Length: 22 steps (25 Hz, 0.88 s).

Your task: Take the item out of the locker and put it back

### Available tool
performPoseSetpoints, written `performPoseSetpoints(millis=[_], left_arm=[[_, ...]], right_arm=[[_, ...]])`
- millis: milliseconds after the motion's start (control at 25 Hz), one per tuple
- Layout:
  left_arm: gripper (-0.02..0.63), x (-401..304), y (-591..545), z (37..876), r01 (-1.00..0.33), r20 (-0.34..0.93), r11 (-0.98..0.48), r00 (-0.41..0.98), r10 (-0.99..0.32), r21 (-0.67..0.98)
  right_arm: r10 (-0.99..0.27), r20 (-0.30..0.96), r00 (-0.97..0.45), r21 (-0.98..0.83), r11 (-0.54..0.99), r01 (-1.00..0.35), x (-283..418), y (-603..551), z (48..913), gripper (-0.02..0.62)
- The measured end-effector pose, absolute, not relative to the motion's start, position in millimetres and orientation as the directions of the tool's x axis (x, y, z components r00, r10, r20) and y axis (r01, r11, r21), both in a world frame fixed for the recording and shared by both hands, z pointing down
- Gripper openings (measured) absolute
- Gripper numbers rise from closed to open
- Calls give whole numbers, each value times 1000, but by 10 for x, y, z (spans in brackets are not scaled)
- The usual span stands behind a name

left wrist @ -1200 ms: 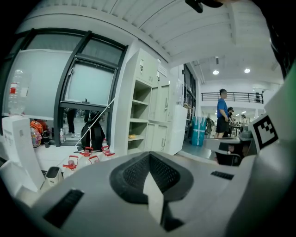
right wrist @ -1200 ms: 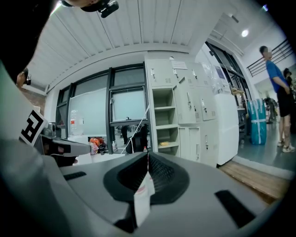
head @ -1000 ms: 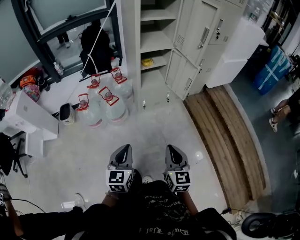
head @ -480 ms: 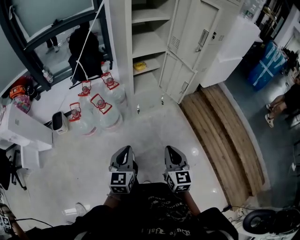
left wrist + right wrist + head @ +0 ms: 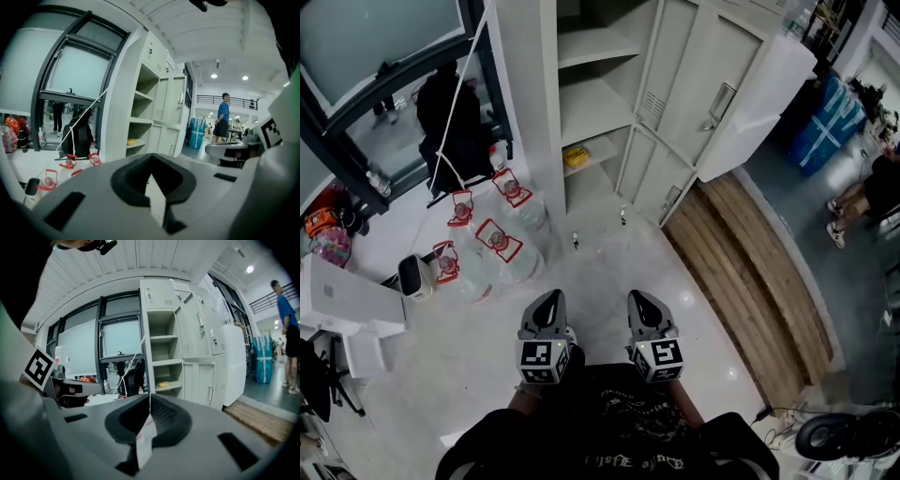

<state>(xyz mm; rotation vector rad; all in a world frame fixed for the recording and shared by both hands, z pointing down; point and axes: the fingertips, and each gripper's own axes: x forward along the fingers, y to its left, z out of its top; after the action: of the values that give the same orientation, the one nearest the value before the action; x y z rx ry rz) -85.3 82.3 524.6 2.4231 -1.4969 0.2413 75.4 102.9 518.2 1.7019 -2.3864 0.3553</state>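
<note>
1. Change: moved closer to open locker (image 5: 595, 105) than a second earlier.
2. Kept left gripper (image 5: 548, 300) and right gripper (image 5: 639, 298) shut, empty.
3. Left yellow item (image 5: 576, 156) on its shelf (image 5: 606, 145), still out of reach.

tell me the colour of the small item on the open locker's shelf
Yellow. The small item shows best in the head view.

No readable text anywhere; print on black shirt (image 5: 623, 459) too blurred to read.
</note>
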Motion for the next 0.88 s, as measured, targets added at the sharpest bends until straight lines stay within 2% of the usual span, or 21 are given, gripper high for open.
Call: performPoseSetpoints(millis=[360, 560, 880], left_arm=[[6, -1104, 16, 5244, -867, 294, -481, 497, -816, 131], [6, -1295, -241, 5121, -875, 250, -469, 484, -838, 123], [6, -1329, -485, 5163, -891, 256, -431, 454, -853, 146]], right_arm=[[-914, 290, -284, -119, 260, -958, 462, 308, 5256, 6], [-919, 288, -271, -141, 239, -961, 366, 61, 5292, 6], [-917, 285, -278, -137, 248, -959, 375, -233, 5282, 6]])
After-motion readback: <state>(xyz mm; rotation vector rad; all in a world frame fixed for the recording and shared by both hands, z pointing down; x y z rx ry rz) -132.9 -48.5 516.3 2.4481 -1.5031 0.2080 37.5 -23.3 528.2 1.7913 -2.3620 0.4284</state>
